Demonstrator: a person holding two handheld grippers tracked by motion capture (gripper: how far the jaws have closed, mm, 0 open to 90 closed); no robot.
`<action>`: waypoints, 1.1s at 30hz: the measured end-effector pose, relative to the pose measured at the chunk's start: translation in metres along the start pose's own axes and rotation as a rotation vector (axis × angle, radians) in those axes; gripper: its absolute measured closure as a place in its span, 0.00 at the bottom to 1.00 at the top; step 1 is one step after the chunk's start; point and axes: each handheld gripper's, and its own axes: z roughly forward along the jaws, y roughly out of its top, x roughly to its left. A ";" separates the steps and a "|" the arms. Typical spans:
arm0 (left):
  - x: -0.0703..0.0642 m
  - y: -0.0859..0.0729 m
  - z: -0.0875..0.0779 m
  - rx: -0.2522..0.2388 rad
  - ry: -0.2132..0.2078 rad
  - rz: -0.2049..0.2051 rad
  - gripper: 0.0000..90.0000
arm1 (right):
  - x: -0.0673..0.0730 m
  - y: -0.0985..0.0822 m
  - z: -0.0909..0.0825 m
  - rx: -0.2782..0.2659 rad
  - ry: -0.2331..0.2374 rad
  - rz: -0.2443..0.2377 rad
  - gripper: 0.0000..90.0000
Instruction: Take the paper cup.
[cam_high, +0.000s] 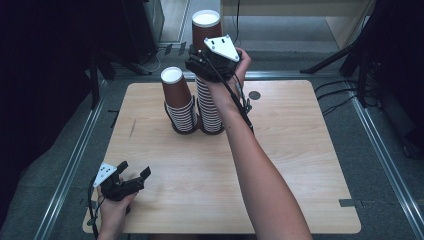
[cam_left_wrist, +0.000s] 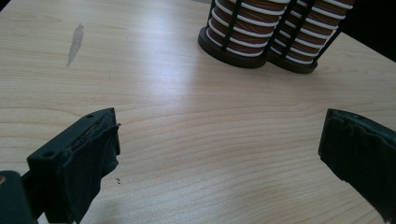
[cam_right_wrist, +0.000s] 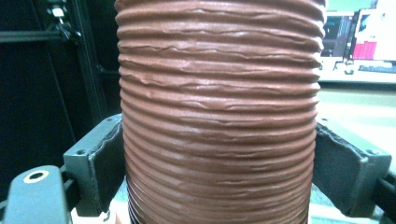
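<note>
Two stacks of brown ribbed paper cups stand upside down in black wire holders at the table's far middle: a shorter stack (cam_high: 178, 102) (cam_left_wrist: 238, 32) and, touching it on the right, a taller stack (cam_high: 209, 107) (cam_left_wrist: 303, 42). My right gripper (cam_high: 200, 62) (cam_right_wrist: 219, 172) is shut on the top cup (cam_high: 206, 27) (cam_right_wrist: 219, 93) of the taller stack, one jaw pressed on each side of its ribbed wall. My left gripper (cam_high: 135, 169) (cam_left_wrist: 219, 144) rests near the table's front left edge, open, with bare wood between its jaws.
The wooden table (cam_high: 280, 165) has a pale scuff (cam_left_wrist: 74, 44) at its left and a round grey mark (cam_high: 254, 95) at the back. Dark frame legs and cables (cam_high: 345, 95) lie on the floor around it. Monitors (cam_right_wrist: 359, 37) glow behind the stack.
</note>
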 end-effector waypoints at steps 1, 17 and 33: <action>0.000 0.000 0.000 0.000 0.000 -0.001 0.00 | 0.001 0.003 -0.001 -0.006 0.001 -0.004 0.15; 0.001 0.000 0.000 -0.003 -0.001 -0.005 0.00 | 0.003 0.033 -0.012 -0.093 0.006 -0.022 0.15; 0.000 0.000 0.000 0.000 0.002 -0.002 0.00 | -0.005 0.055 -0.030 -0.161 0.016 -0.021 0.15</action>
